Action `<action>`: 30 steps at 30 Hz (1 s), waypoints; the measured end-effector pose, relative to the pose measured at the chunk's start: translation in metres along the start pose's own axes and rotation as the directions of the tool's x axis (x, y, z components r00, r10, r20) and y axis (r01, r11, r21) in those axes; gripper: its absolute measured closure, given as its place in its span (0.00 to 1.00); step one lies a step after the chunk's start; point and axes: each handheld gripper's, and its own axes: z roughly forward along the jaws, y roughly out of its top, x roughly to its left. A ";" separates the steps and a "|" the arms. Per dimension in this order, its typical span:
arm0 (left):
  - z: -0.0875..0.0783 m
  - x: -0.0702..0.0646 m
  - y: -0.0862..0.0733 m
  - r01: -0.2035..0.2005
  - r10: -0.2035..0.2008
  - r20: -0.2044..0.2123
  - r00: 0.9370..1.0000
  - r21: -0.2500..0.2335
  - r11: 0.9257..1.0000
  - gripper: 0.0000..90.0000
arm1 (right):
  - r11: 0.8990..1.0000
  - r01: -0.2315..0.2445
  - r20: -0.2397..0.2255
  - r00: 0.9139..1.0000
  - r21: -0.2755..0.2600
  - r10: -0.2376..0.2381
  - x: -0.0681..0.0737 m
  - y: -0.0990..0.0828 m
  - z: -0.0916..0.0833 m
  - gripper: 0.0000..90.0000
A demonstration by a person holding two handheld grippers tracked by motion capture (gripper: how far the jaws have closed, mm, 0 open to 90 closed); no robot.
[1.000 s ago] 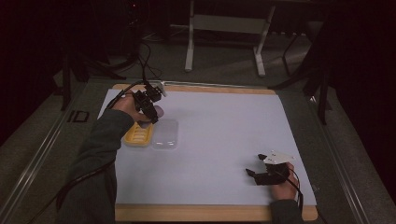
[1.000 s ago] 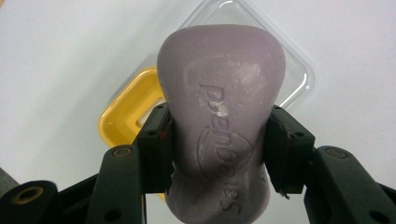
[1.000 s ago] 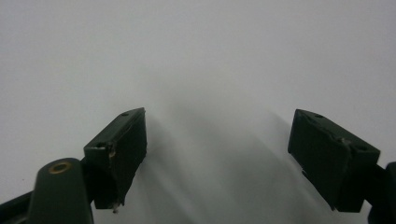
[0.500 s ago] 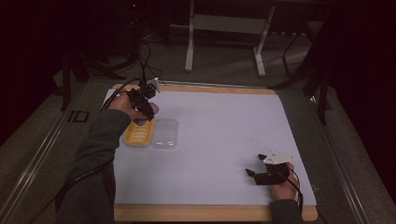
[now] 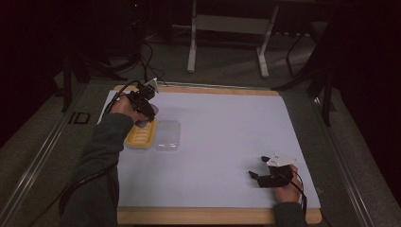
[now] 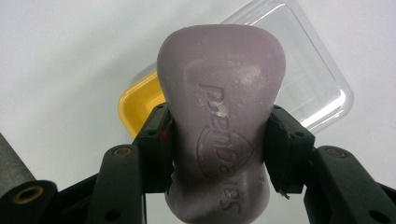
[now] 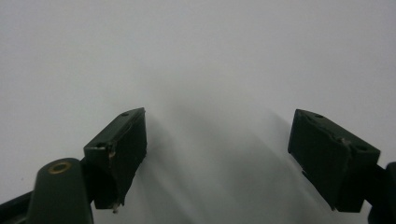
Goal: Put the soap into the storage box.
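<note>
Lilac soap [image 6: 220,126] sits clamped between the jaws of my left gripper [image 6: 219,149]; both black pads press its narrow waist, and the wider rounded end sticks out past them toward twelve o'clock in the left gripper view; raised lettering and a shield mark show on its face, though I cannot read the word surely. Behind the bar in that view I see a yellow tray [image 6: 140,100] at about ten o'clock and a clear lid [image 6: 317,84] at about two o'clock, the two lying side by side on the white table [image 6: 56,56]. From the high view my left gripper [image 5: 143,108] hangs at the ten o'clock part of the table, just over the far end of the yellow tray [image 5: 138,137]; the soap [image 5: 152,111] shows as a pale patch at the jaws, held above the tray and not resting in it, as far as I can tell; the clear lid [image 5: 167,135] lies touching the tray at its three o'clock side. My right gripper [image 5: 263,172] rests low near the five o'clock corner of the table [image 5: 227,123], well apart from the tray; its jaws stand wide with nothing between them, just bare white surface ahead in the right gripper view [image 7: 217,154].
</note>
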 end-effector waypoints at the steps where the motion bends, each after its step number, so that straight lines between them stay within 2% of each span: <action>1: 0.001 0.000 0.000 0.005 -0.005 -0.002 1.000 0.000 1.000 0.55 | 1.000 0.000 0.000 1.000 0.000 0.000 0.000 0.000 0.000 0.21; 8: 0.007 0.001 -0.003 0.035 -0.035 -0.021 0.999 -0.003 0.999 0.55 | 1.000 0.002 0.001 1.000 0.000 -0.002 0.000 0.000 0.000 0.21; 19: 0.019 0.003 -0.008 0.086 -0.086 -0.011 0.996 -0.009 0.996 0.55 | 1.000 0.007 0.004 1.000 0.005 -0.007 0.001 0.000 0.000 0.21; 30: 0.031 0.005 -0.012 0.101 -0.101 0.006 0.995 0.003 0.995 0.55 | 1.000 0.007 0.005 1.000 0.005 -0.007 0.001 0.000 0.000 0.21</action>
